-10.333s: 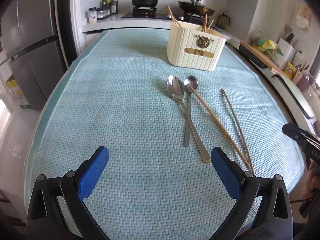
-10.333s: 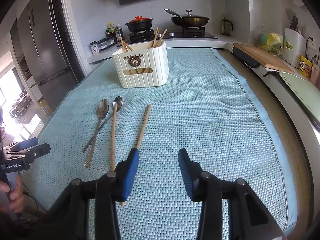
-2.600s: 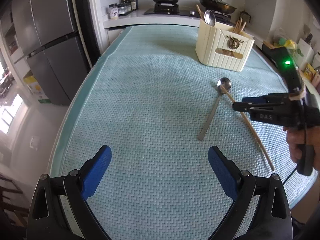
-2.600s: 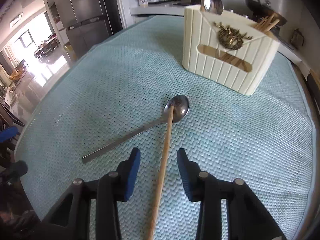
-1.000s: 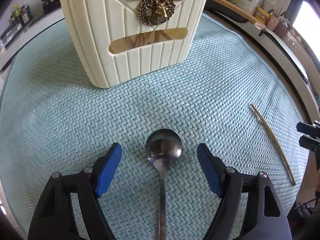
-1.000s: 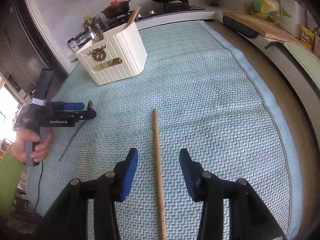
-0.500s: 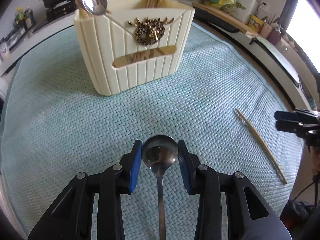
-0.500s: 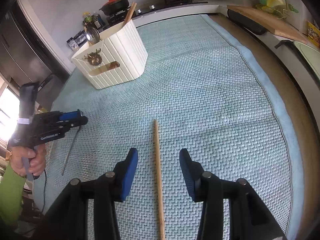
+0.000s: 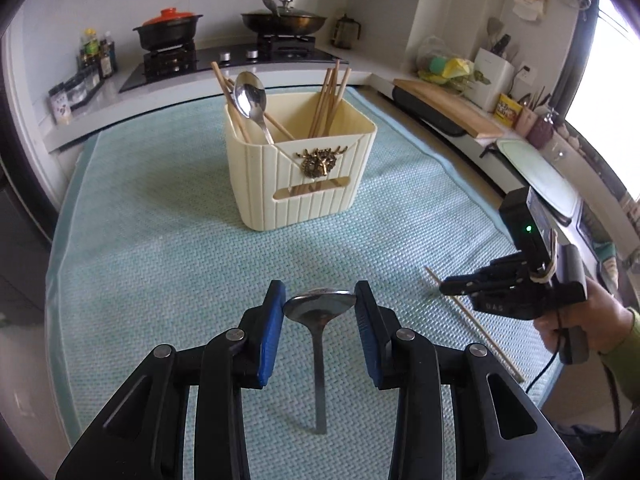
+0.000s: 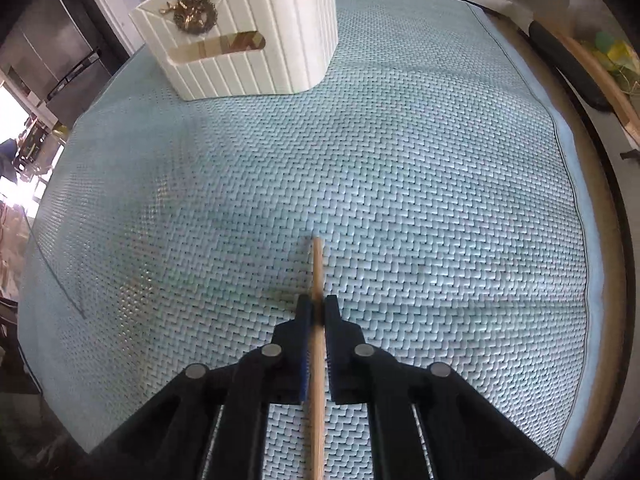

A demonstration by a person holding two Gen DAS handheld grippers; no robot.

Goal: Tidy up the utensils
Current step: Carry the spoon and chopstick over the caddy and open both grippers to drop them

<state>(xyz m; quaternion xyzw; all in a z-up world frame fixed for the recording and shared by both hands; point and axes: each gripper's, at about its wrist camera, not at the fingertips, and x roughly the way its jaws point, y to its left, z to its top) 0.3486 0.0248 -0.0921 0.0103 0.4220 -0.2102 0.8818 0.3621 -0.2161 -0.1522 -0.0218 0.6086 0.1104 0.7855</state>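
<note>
At the near edge of the table (image 9: 120, 240), the left claw (image 9: 320, 308) is clamped on the bowl of a steel spoon (image 9: 318, 312), blue pads pressed to either side, the handle hanging down toward the woven teal mat (image 10: 420, 184) below. To its right, the right claw (image 10: 316, 312) is pinched tight on a wooden chopstick (image 10: 317, 272), whose tip pokes a little past the pads and points toward the far side; seen from the left wrist view, this chopstick (image 9: 472, 320) slants low over the mat under the hand-held right claw (image 9: 444, 289). Farther back, near the middle of the table, stands a cream ribbed utensil holder (image 9: 304, 184) with a brass stag's-head emblem (image 9: 319, 163) on its front. A second spoon (image 9: 251, 98) stands bowl-up in the holder's left compartment beside a few chopsticks, and a bundle of chopsticks (image 9: 330, 98) leans in the right compartment. Behind the table, a stove (image 9: 224, 58) carries a black pot with an orange lid (image 9: 168, 32) at the left and a lidded wok (image 9: 284, 20) at the right. A wooden cutting board (image 9: 448, 106) lies on the counter along the right.
</note>
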